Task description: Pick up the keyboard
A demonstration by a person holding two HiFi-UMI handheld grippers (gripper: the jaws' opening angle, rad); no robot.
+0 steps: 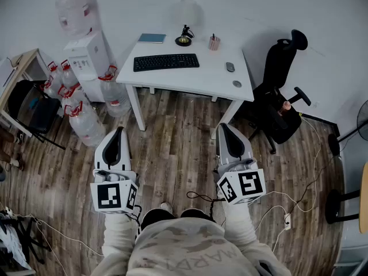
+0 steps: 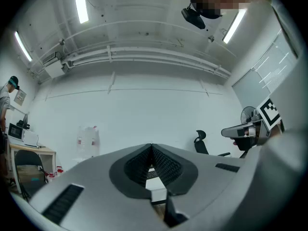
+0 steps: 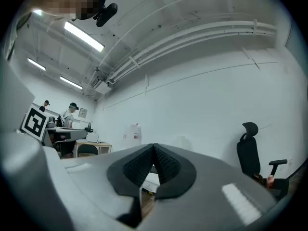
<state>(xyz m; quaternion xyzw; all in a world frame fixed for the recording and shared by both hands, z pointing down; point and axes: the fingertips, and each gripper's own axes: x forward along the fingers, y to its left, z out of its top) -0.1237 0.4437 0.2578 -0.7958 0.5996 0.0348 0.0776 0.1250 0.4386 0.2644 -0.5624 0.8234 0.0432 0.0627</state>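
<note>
Nothing was done yet: my left tongs [image 1: 119, 135] and right tongs [image 1: 226, 130] hung closed and empty, well short of the black keyboard [image 1: 166, 61] on the white worktop [image 1: 190, 79].

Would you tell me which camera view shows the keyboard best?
The head view: the whole black keyboard lies unobstructed on the white desk. Both gripper views show only a desk sliver past shut jaws, no recognisable keyboard.
</note>
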